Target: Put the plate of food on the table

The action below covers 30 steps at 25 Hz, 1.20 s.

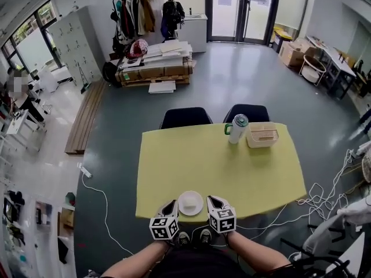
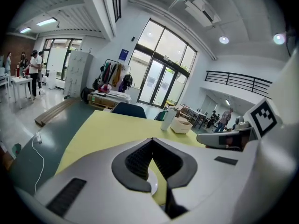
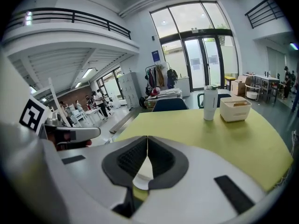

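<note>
Head view showed left gripper [image 1: 173, 203] and right gripper [image 1: 211, 200], fingers together, flanking a white plate [image 1: 190, 202] on the yellow bench [image 1: 191, 155].

Open workshop-office hall: lockers [image 1: 72, 42], coat rack [image 1: 134, 10], loaded pallet [image 1: 153, 69], glass doors [image 1: 242, 10]

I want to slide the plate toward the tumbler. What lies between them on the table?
Nothing. The head view shows only bare yellow table between the plate and the tumbler.
</note>
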### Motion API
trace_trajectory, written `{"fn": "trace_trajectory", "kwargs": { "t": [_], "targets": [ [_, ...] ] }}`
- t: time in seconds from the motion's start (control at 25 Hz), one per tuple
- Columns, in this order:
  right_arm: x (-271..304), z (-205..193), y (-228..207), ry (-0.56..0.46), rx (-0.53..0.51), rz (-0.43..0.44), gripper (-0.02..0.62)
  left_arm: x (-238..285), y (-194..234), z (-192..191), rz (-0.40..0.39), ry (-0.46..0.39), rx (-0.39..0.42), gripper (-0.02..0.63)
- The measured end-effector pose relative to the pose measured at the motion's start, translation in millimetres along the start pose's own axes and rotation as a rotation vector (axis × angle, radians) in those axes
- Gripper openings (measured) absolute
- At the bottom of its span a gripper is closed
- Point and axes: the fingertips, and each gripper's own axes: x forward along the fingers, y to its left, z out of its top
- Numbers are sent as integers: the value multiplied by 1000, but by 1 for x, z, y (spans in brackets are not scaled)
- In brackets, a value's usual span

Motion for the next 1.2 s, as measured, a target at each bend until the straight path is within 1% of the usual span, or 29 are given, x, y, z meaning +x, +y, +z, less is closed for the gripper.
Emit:
{"fn": "trace_trajectory", "kwargs": {
  "t": [0.36, 0.76, 0.92, 1.04, 1.2],
  "targets": [
    [-24, 38, 12, -17, -8, 24, 17, -22, -17, 53, -13, -50, 49, 10],
    [-48, 86, 26, -76, -81, 34, 14, -40, -25, 84, -5, -85, 71, 10],
    [-52, 100, 30, -110, -97, 38, 12, -41, -31, 100, -20, -116, 95, 11],
    [-53, 107, 33, -136, -103, 43, 12, -43, -38, 112, -34, -148, 129, 9],
    [-59, 117, 35, -171, -108, 37, 12, -46, -45, 120, -47, -174, 154, 9]
  ]
}}
